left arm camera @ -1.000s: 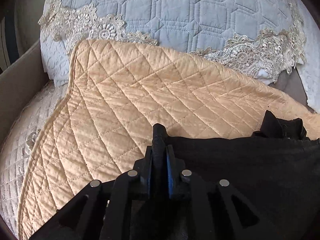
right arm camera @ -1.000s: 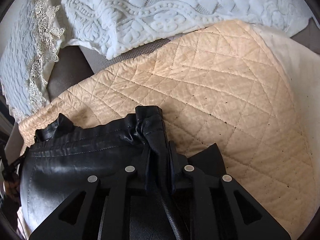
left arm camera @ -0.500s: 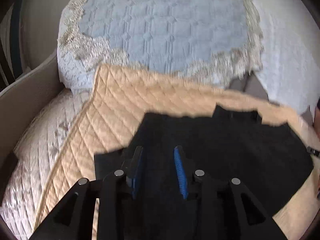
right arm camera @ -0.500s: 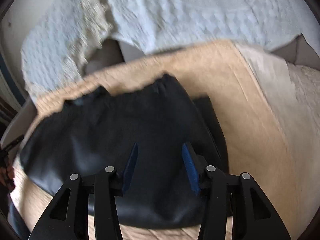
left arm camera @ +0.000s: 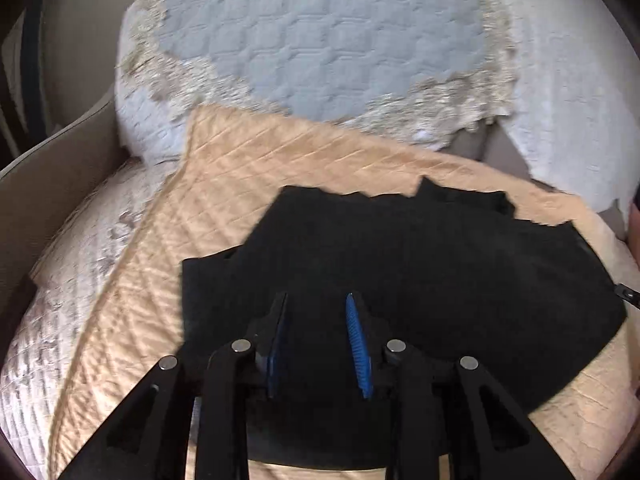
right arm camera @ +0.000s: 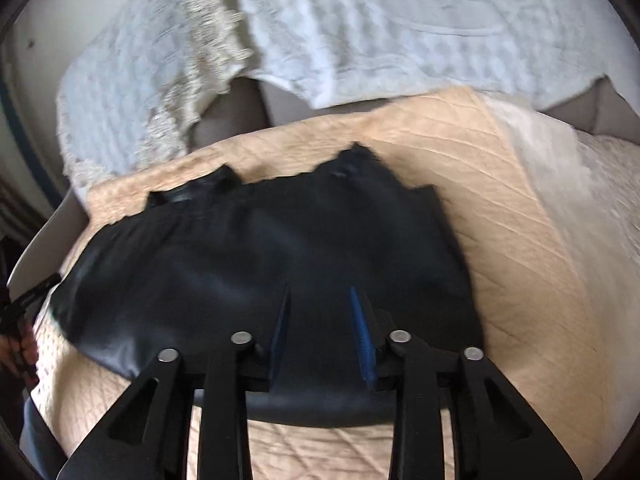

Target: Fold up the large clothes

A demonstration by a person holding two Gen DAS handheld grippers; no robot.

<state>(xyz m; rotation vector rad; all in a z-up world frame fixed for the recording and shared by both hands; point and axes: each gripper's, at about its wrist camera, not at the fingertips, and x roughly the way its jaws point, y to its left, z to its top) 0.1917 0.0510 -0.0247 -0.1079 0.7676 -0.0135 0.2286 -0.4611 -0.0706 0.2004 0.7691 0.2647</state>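
A black leather-like garment (left arm camera: 440,260) lies folded flat on a tan quilted cover (left arm camera: 160,260). In the left wrist view my left gripper (left arm camera: 316,300) hovers over the garment's near left part. Its jaws are apart and closing, with nothing between the blue pads. In the right wrist view the same garment (right arm camera: 240,248) lies on the quilt (right arm camera: 500,220), gathered waistband at its far edge. My right gripper (right arm camera: 320,292) hangs above the garment's near right part, its jaws also apart and closing on nothing.
A blue-grey quilted pillow with lace trim (left arm camera: 320,40) leans behind the quilt, and a white textured cover (right arm camera: 400,20) lies beside it. A pale quilted cushion (left arm camera: 60,320) sits at the left, bounded by a brown upholstered side (left arm camera: 60,168). A hand (right arm camera: 20,344) shows at the left edge.
Both grippers were shut on the garment's top edge; they let go, opened and drew back and up. The garment now lies flat on the quilt.
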